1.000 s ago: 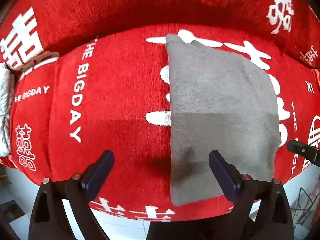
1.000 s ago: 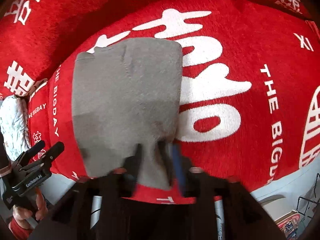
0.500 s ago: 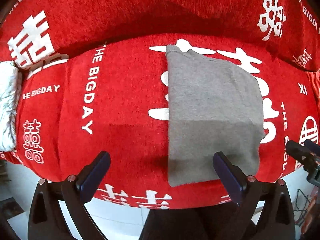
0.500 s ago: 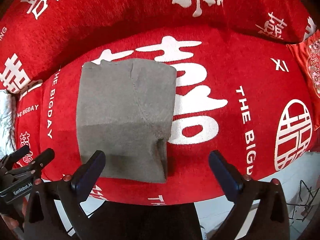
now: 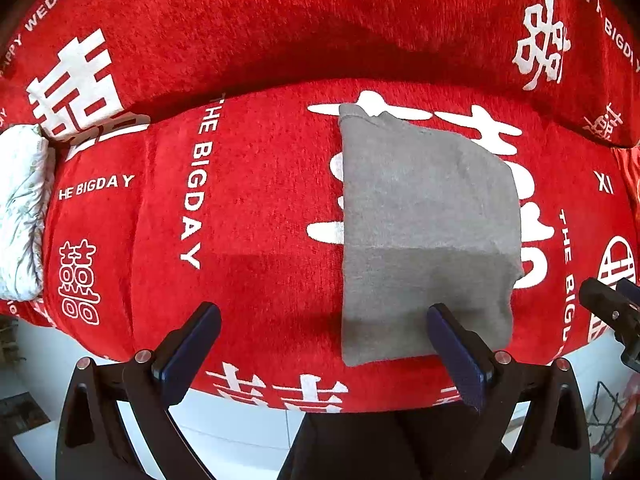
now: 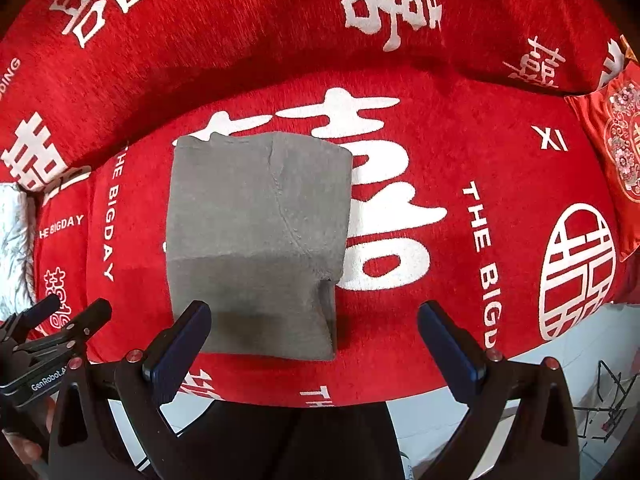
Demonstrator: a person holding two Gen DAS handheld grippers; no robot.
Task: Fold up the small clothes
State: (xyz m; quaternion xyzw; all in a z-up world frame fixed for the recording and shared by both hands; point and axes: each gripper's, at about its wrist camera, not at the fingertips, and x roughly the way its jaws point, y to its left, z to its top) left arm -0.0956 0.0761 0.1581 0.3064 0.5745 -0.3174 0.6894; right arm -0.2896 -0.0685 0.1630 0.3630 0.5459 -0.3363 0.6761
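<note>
A small grey garment [image 5: 424, 232] lies folded into a flat rectangle on the red sofa seat [image 5: 248, 208]. In the right wrist view the grey garment [image 6: 256, 240] shows a curved seam and a raised flap at its near right corner. My left gripper [image 5: 324, 320] hangs open above the garment's near left edge, with nothing between its fingers. Open too is my right gripper [image 6: 314, 318], above the garment's near right corner and not touching it. The left gripper [image 6: 52, 336] shows at the lower left of the right wrist view, and the right gripper's tip [image 5: 608, 308] at the right edge of the left wrist view.
The sofa cover is red with white lettering, and its backrest [image 5: 320, 20] rises behind the seat. A white patterned cloth [image 5: 22, 208] lies at the seat's left end. A red embroidered cushion [image 6: 612, 160] sits at the right. White floor [image 5: 240, 420] lies below the seat's front edge.
My right gripper let go of the garment's near right corner and opened wide. Both grippers rose, so more of the sofa is in view. The garment stayed flat.
</note>
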